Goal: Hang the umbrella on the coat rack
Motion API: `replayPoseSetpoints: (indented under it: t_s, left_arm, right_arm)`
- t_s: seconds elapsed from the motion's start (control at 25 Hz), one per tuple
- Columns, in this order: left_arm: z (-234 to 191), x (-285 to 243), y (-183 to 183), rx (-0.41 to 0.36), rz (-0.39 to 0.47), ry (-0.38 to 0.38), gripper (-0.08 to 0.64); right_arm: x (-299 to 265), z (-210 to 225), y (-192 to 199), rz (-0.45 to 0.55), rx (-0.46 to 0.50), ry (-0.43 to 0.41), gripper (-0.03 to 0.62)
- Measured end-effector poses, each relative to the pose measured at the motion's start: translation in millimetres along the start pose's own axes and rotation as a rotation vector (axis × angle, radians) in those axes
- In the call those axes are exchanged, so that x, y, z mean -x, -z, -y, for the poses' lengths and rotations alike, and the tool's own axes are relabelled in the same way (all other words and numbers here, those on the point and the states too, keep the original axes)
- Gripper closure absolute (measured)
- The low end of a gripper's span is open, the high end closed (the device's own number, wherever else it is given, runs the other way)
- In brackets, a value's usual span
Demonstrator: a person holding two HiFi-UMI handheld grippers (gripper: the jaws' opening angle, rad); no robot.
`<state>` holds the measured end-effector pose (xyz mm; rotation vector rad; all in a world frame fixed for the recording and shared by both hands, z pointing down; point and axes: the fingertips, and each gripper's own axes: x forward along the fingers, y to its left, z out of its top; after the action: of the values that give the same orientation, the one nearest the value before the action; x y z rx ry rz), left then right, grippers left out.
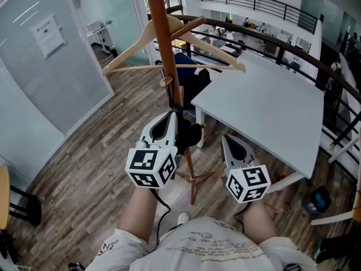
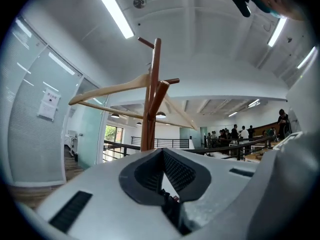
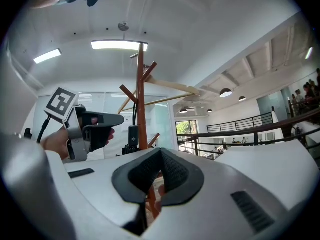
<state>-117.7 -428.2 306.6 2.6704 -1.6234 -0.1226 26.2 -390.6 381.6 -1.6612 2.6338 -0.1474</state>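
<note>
The brown wooden coat rack [image 1: 163,33] rises straight in front of me. A black folded umbrella [image 1: 190,137] hangs against its pole by a thin strap. In the right gripper view the umbrella [image 3: 132,136] dangles below a peg of the coat rack [image 3: 141,99]. My left gripper [image 1: 172,117] is just left of the umbrella, tips toward the pole, jaws together; whether it touches the strap I cannot tell. Its own view looks up at the coat rack [image 2: 152,99] and does not show the umbrella. My right gripper [image 1: 227,140] hovers right of the pole, jaws together and empty.
A wooden hanger [image 1: 169,44] hangs high on the rack. A white table [image 1: 265,100] stands close on the right, with a dark chair [image 1: 189,75] behind the pole. The rack's feet [image 1: 193,179] spread on the wood floor. A frosted glass wall [image 1: 51,66] is left, a railing [image 1: 271,38] beyond.
</note>
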Motion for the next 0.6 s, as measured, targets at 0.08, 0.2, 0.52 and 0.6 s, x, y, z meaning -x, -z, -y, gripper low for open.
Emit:
replayPoseSetpoints:
  t_s: [0.08, 0.2, 0.52, 0.6]
  left_arm:
    - [7, 3, 10, -0.023, -0.018, -0.002, 0.555]
    - [18, 3, 27, -0.028, -0.051, 0.006, 0.555]
    - [45, 0, 66, -0.004, -0.11, 0.022, 0.555]
    - [50, -1, 68, -0.011, -0.112, 0.027, 0.555]
  right_arm:
    - [-3, -4, 0, 0.003, 0.0, -0.012, 0.591]
    - [-6, -10, -3, 0.011, 0.002, -0.028, 0.591]
    - [0, -8, -5, 0.025, 0.004, -0.028, 0.592]
    - [3, -7, -3, 0.021, 0.014, -0.023, 0.591]
